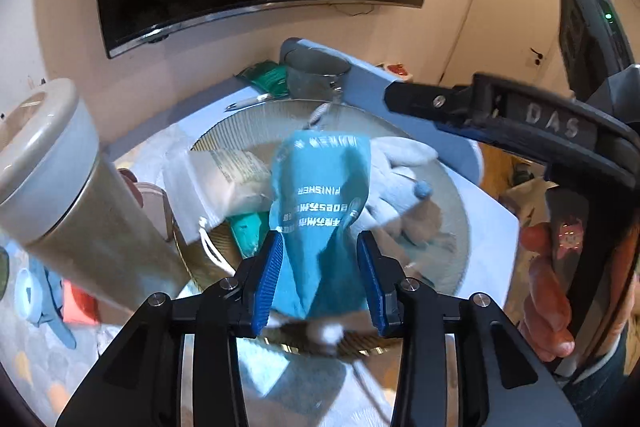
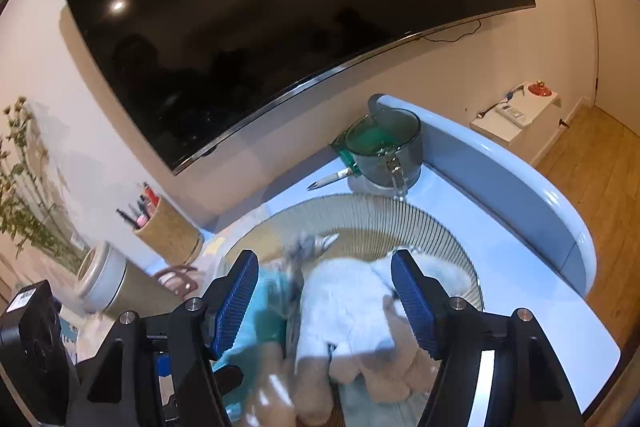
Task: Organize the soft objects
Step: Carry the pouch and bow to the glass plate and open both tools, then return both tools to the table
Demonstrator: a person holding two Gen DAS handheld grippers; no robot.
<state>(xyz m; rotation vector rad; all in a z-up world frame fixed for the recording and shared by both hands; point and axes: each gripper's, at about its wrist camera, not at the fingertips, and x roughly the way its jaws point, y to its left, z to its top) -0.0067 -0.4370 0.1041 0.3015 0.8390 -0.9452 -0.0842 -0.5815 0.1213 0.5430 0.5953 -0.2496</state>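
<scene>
Since the teal cloth (image 1: 320,195) lies straight ahead of our left gripper (image 1: 320,267), its long axis running away along the fingers into the wire basket (image 2: 440,223), the left hand is nearest it — jaws parted, pads apparently clear of the fabric. Our right gripper (image 2: 326,303) is likewise released over the white plush toy (image 2: 344,311), which lies in the same basket, between and just below the pads.
</scene>
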